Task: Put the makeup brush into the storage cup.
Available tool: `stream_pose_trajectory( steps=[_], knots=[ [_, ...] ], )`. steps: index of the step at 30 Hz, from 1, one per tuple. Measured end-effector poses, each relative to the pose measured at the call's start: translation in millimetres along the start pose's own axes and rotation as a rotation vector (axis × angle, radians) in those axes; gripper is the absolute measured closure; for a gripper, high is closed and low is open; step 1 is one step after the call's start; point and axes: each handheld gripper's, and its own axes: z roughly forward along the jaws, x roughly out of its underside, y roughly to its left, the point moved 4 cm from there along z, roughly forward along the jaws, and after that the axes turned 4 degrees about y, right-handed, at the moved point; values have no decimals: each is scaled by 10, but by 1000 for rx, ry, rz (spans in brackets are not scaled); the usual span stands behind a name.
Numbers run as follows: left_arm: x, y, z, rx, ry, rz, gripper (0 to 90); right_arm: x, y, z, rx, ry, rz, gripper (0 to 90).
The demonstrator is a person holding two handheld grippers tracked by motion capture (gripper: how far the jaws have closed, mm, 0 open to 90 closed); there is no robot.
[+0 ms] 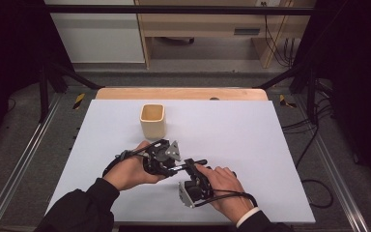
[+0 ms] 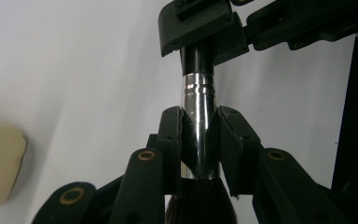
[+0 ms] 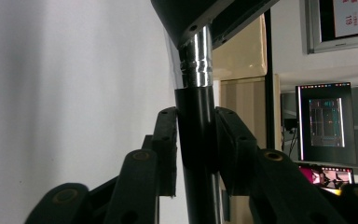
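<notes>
- At the left of the high view our left gripper (image 1: 171, 164) points toward the right one, and its jaws are clenched on the silver ferrule of a brush (image 2: 198, 126), just above the dark bristles that show at the bottom of the left gripper view.
- In the middle, the brush spans the short gap between our two grippers, held off the white table (image 1: 251, 140); its long axis runs from one set of jaws straight to the other, ferrule on our left side, black handle on our right.
- At the right, our right gripper (image 1: 193, 169) grasps the black handle (image 3: 196, 140), its jaws closed on it just below the ferrule as its own view shows it.
- The two grips sit close together along the shaft, so we judge that either hand could take the brush alone once the other lets go.
- The cream cup (image 1: 152, 121) stands upright beyond the grippers, nearer our left hand (image 1: 130, 171) than our right hand (image 1: 227, 186), apart from the brush.
- Count: one brush, one cup, two grippers, both holding the same brush.
</notes>
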Motion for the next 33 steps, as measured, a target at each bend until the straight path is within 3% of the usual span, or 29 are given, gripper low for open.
stream_pose_trajectory(
  steps=[4,5,9,10,14,16,17,18,19,20,21,22,25,28,32,33],
  knots=[
    [9,-11,8,8,-3,-4,707,3,13,-6,-10,0,-14,735],
    [9,-31,6,6,1,-3,705,1,45,-4,-32,-2,-7,742],
    [11,-35,-59,-41,-20,-8,623,34,73,-5,-49,15,-8,743],
    [23,-19,-87,-54,-27,-11,603,47,83,-1,-53,14,19,743],
    [68,32,-169,-76,-64,-34,556,136,83,2,-54,14,41,743],
    [112,75,-244,-107,-99,-56,522,188,82,-12,-54,30,66,744],
    [158,112,-296,-135,-125,-74,476,249,64,-16,-50,32,56,744],
    [158,112,-296,-135,-125,-74,433,249,64,-16,-50,32,56,744],
    [180,117,-307,-168,-163,-118,433,261,97,-25,-54,43,118,744],
    [201,120,-324,-189,-181,-133,371,305,72,-23,-52,48,99,744],
    [244,136,-380,-218,-234,-172,291,355,59,-23,-53,52,131,744],
    [244,136,-380,-218,-234,-172,264,381,54,-25,-45,56,149,744],
    [339,158,-518,-250,-320,-234,167,459,26,-29,-41,55,183,744],
    [385,162,-550,-260,-349,-250,127,500,14,-31,-34,62,207,744],
    [497,164,-540,-248,-376,-277,69,597,-11,-28,-43,66,231,744],
    [544,172,-510,-242,-399,-310,65,607,-10,-26,-44,68,247,744]
  ],
)
